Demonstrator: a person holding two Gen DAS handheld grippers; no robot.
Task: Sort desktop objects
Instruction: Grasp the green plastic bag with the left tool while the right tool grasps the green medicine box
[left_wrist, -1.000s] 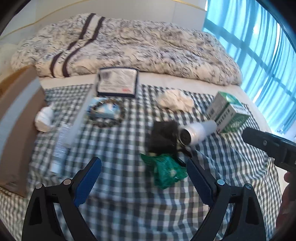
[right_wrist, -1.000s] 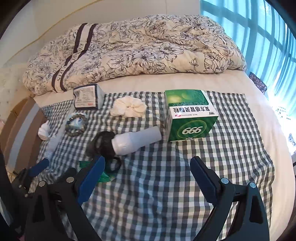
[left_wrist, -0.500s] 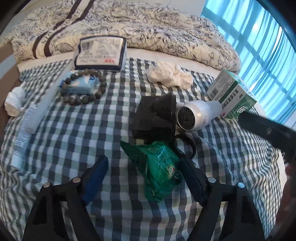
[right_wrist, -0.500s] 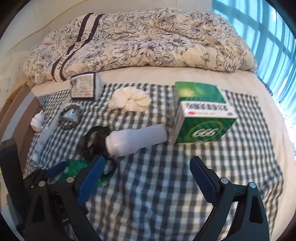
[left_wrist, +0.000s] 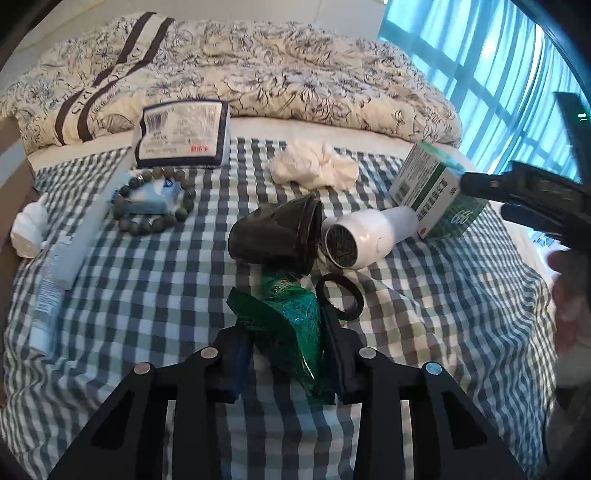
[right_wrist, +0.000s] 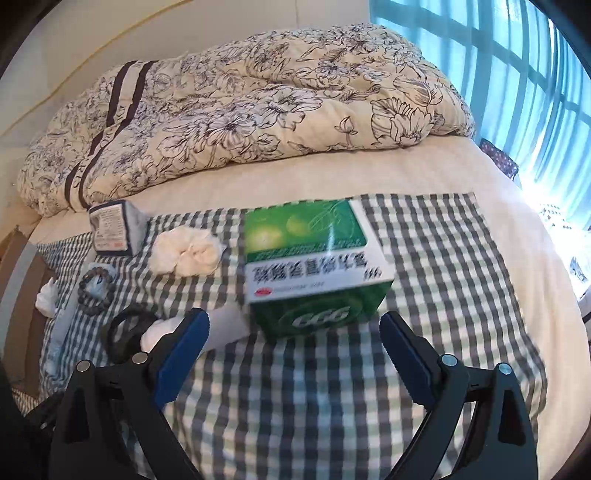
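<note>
- The left gripper (left_wrist: 288, 354) sits nearest, low over the checked cloth (left_wrist: 147, 295), its jaws drawn in against both sides of the green packet (left_wrist: 291, 325). I judge it clamped on the packet, which rests on the cloth near the middle.
- The right gripper (right_wrist: 295, 343) hangs with its jaws wide apart and nothing between them, lined up on the green box (right_wrist: 314, 266) just ahead, toward the cloth's right edge. It does not touch the box yet.
- A black ring (left_wrist: 340, 299) lies just beside the packet. Beyond it a black pouch (left_wrist: 273, 236) and a white cylinder (left_wrist: 365, 236) lie on their sides, touching or nearly so, and the cylinder's far end reaches the box.
- Along the left edge lie a tube (left_wrist: 48, 306), a long white box (left_wrist: 85, 236) and a small white figure (left_wrist: 29, 232).
- Further back, a bead bracelet (left_wrist: 155, 203) circles a small blue pack (left_wrist: 147, 199), and a white scrunchie (left_wrist: 314, 170) lies near the far edge.
- At the far left corner stands a labelled packet (left_wrist: 181, 136), against the duvet (left_wrist: 258, 74).
- Progress, as I judge it: the sort has barely begun. Everything is scattered over the cloth with no groups or container in view, and only the green packet is in hand. The box looks like the next pick, and all the rest remains.
</note>
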